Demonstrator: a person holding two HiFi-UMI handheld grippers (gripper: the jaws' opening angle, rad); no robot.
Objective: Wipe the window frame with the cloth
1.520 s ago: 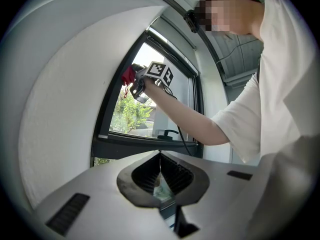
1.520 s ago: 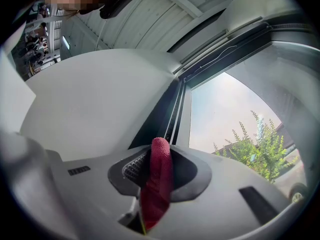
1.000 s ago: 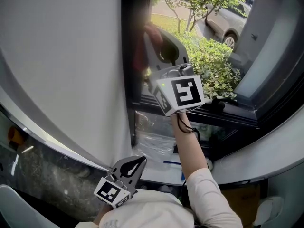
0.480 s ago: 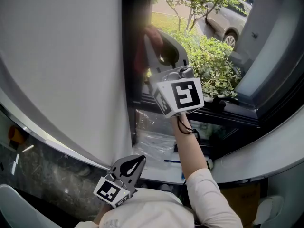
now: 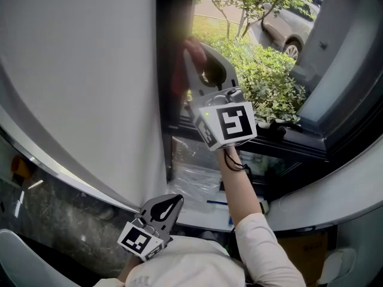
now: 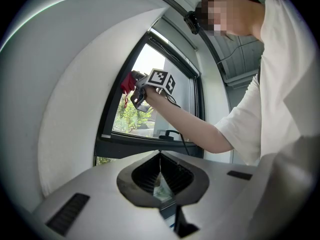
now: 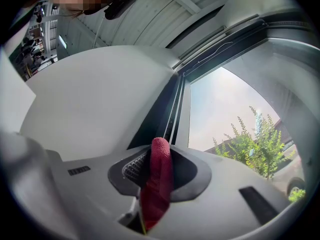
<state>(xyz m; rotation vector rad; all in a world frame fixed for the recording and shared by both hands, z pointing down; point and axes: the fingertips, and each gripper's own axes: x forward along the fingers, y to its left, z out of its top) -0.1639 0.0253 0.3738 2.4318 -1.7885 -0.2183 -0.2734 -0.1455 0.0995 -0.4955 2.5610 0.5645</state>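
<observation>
The right tongs [image 5: 192, 45] have shifted slightly lower and are clamped on the red cloth [image 7: 157, 179], held at the dark window frame [image 5: 170, 70]. The left tongs [image 6: 160, 159] are closed together and hold nothing.

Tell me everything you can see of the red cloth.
The cloth is deep red with a fuzzy, towel-like nap. It is bunched into a narrow upright fold and clamped between the jaws of the right gripper. Its rounded top pokes past the fingertips, and its lower end trails down toward the gripper body. It is held up at the dark upright of the window frame; whether it actually touches the frame cannot be told.
</observation>
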